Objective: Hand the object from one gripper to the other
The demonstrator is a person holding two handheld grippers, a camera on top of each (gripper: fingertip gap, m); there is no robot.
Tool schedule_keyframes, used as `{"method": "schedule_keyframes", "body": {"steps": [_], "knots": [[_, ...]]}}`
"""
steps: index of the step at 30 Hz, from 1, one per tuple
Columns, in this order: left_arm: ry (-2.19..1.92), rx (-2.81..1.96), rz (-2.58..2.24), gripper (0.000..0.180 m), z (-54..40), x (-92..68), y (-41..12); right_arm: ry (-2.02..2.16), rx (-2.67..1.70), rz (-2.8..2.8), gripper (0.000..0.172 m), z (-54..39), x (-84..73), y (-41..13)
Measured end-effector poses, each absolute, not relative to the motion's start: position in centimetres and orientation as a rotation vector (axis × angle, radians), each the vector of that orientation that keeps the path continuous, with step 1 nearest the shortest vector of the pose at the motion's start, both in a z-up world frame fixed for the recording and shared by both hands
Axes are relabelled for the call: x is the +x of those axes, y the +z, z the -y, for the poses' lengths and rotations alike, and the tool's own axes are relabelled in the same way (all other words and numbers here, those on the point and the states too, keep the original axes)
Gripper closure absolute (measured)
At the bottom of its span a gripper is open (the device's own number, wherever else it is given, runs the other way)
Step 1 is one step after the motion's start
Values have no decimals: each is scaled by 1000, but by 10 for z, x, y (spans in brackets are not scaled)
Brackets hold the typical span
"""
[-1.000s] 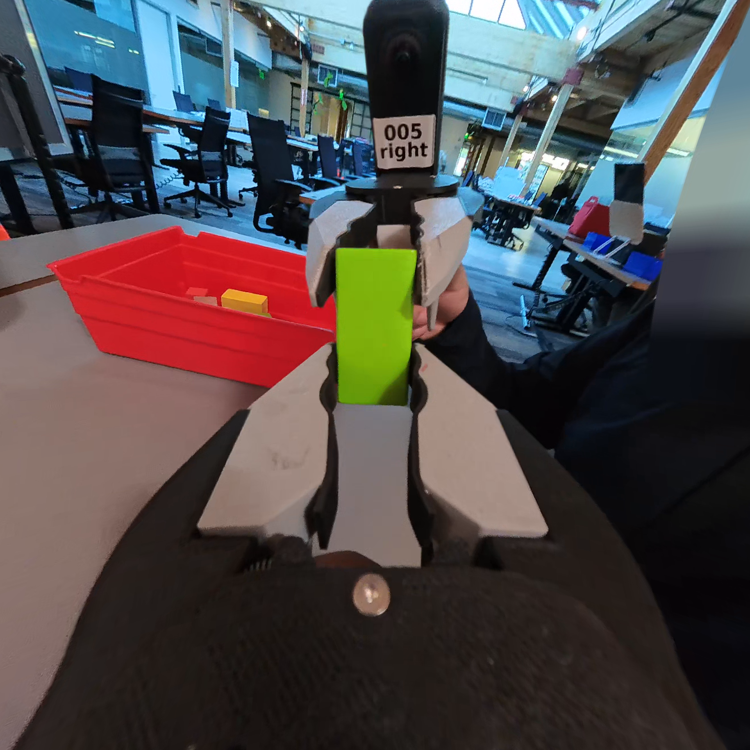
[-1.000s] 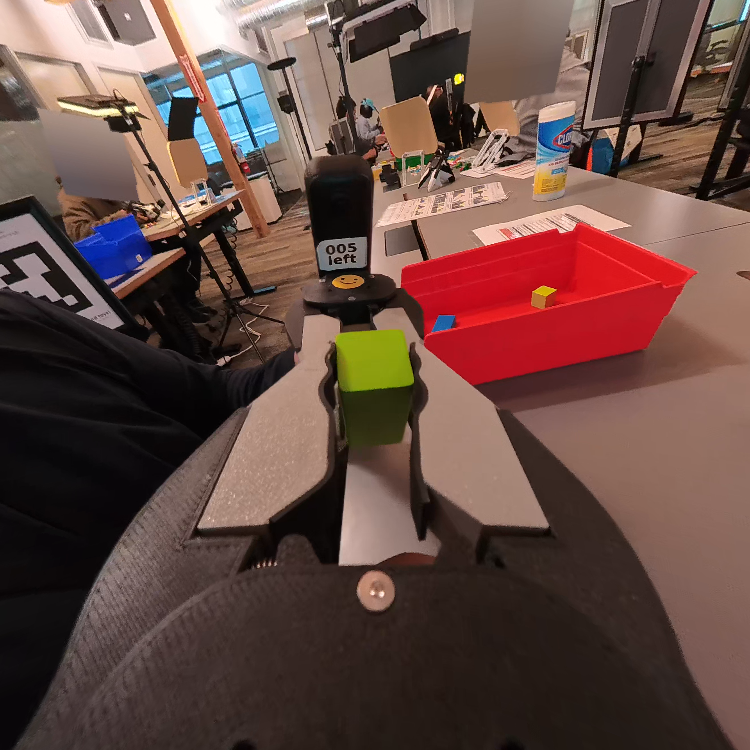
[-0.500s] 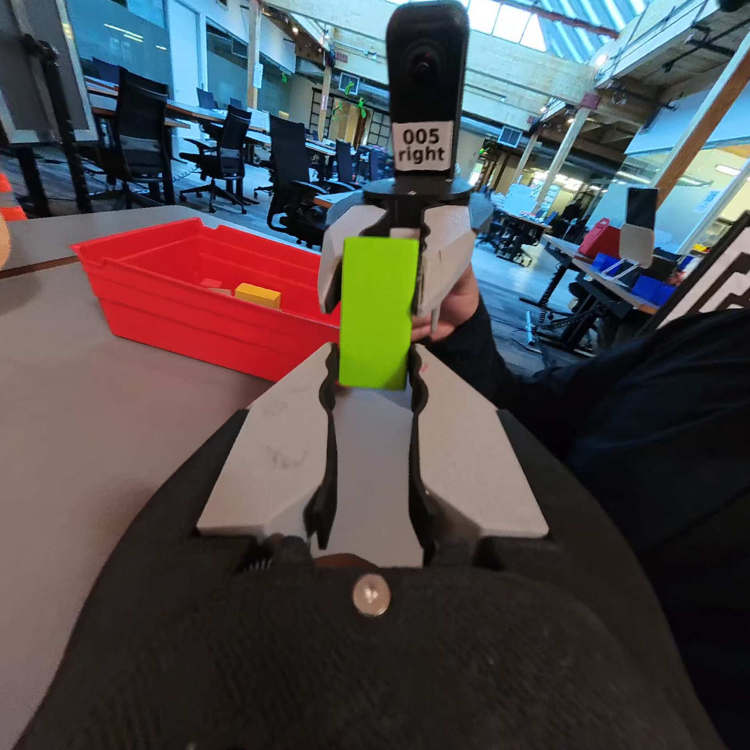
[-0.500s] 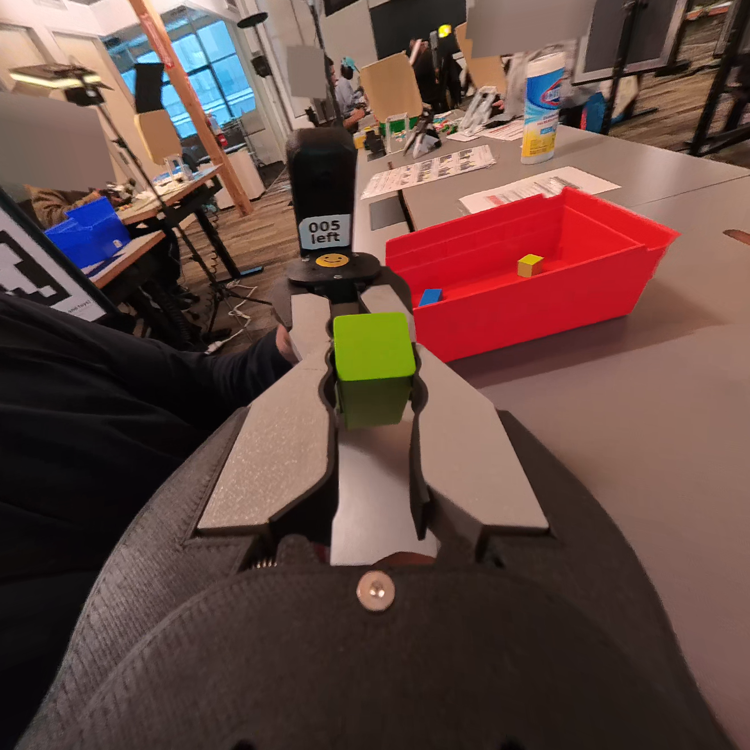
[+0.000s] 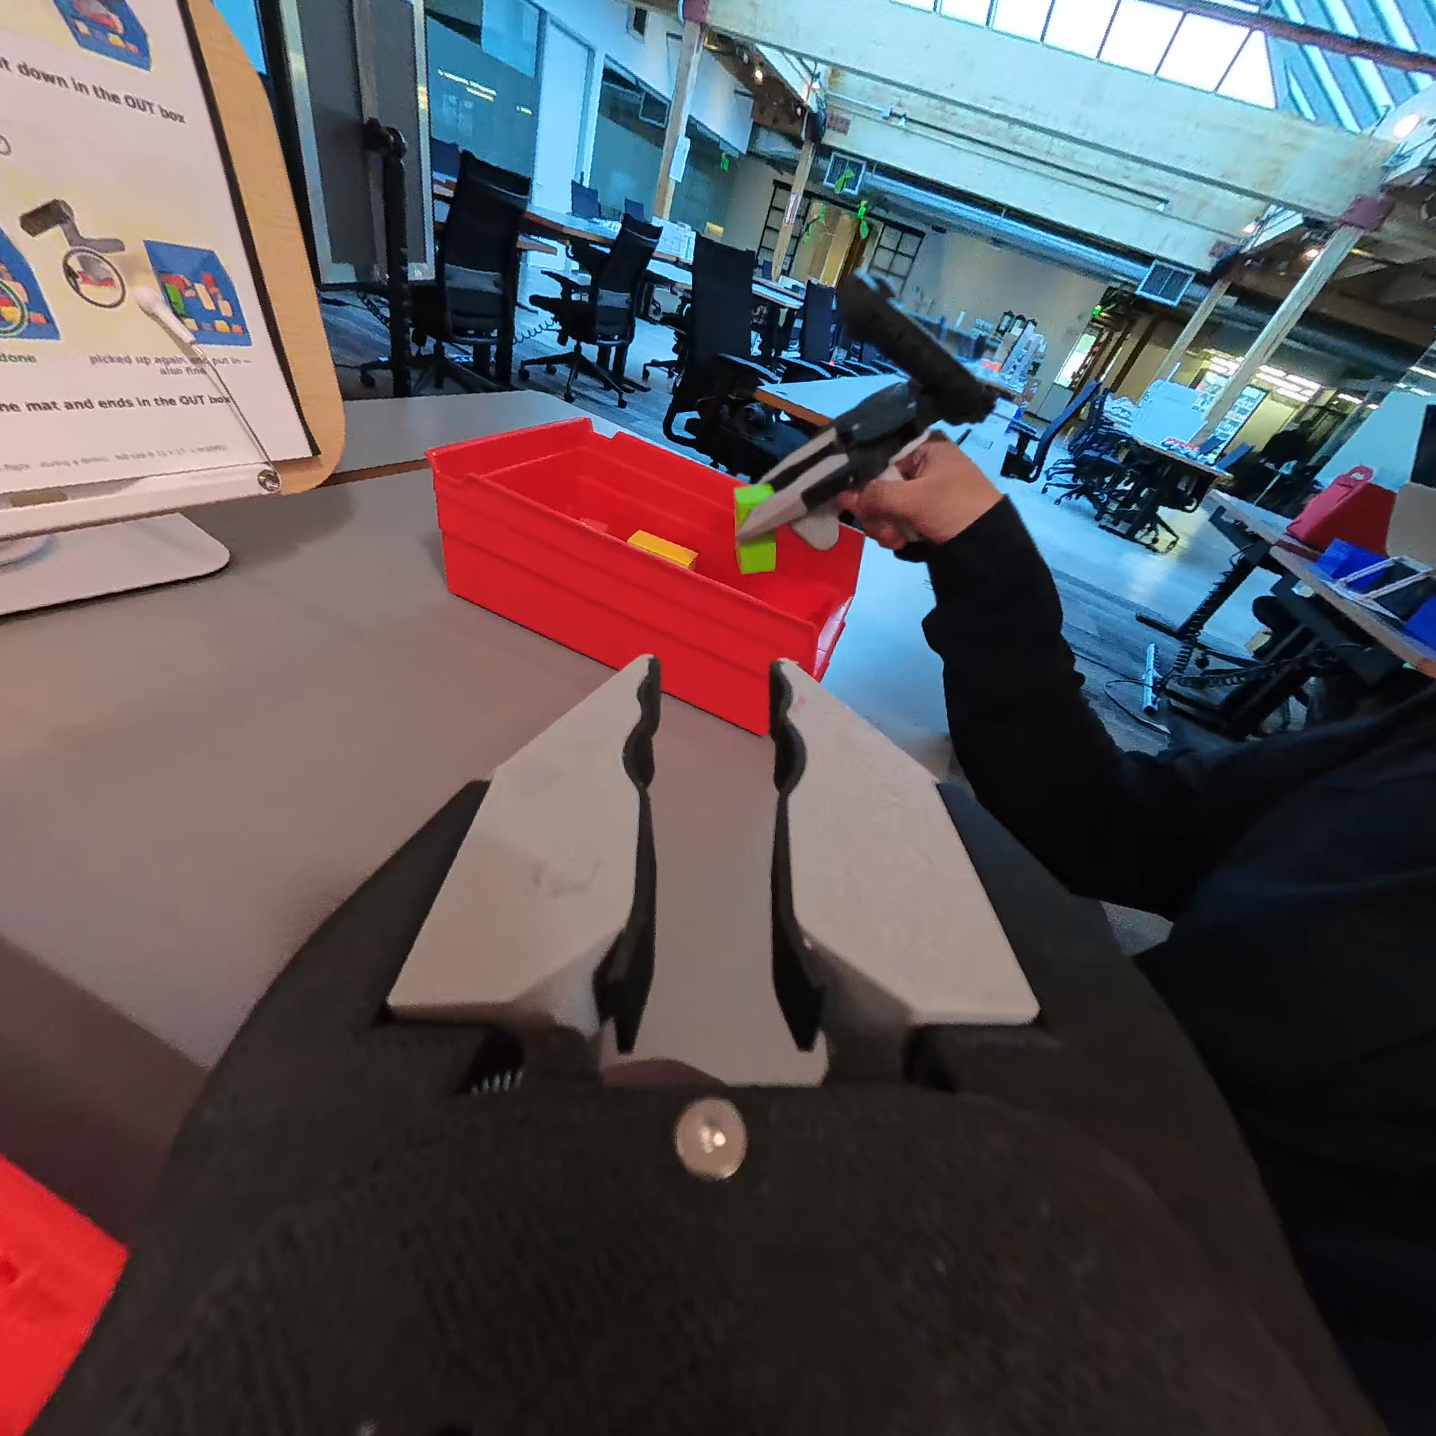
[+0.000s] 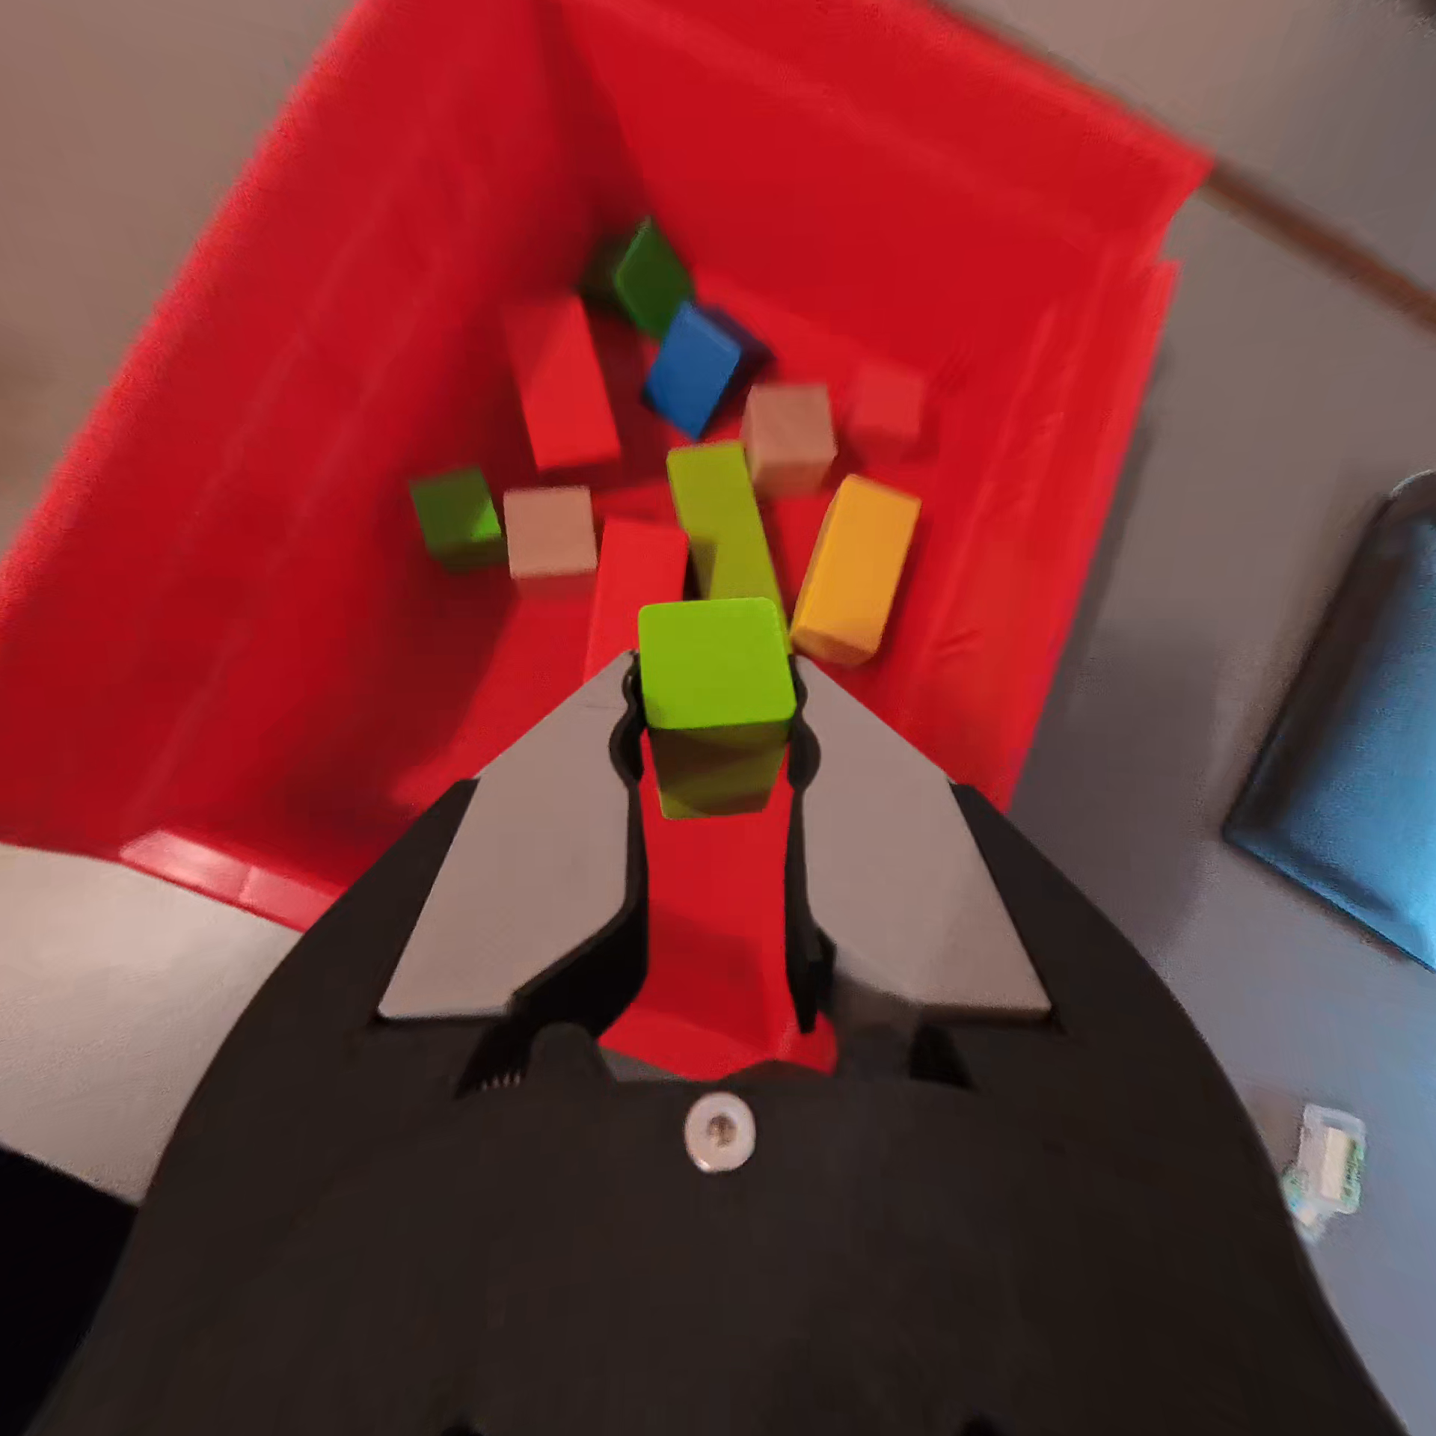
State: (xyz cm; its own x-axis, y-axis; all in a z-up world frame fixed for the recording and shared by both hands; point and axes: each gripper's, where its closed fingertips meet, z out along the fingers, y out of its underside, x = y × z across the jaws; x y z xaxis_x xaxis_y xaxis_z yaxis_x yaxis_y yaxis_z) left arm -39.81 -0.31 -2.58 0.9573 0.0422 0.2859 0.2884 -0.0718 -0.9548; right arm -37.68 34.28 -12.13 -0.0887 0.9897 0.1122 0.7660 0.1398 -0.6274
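- Right gripper (image 6: 715,699): clamped on lime block (image 6: 713,668), both pads pressing its sides; held above red bin (image 6: 855,155).
- Left gripper (image 5: 713,676): jaws apart, nothing between them, over grey table (image 5: 233,738).
- Bin contents: yellow block (image 6: 855,571), blue block (image 6: 691,369), other loose blocks.

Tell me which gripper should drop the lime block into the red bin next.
Right. The right gripper already grips the lime green block between its fingers, above the red bin. The left gripper is open and empty, back over the grey table.
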Motion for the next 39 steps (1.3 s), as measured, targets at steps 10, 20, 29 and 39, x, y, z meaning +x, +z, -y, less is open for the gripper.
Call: {"method": "schedule_keyframes", "body": {"steps": [10,20,29,39], "knots": [[-186,-1681,246,158,3,-398,-34,395,-1596,2304,139,-269,-385,-173],[-158,-1686,245,159,7,-401,-33,331,-1614,2370,140,-256,-401,-202],[187,-1825,399,150,63,-450,-36,499,-1577,2318,127,-246,-401,-175],[591,-2071,926,135,195,-578,-60,710,-1461,2153,134,-238,-399,-116]]}}
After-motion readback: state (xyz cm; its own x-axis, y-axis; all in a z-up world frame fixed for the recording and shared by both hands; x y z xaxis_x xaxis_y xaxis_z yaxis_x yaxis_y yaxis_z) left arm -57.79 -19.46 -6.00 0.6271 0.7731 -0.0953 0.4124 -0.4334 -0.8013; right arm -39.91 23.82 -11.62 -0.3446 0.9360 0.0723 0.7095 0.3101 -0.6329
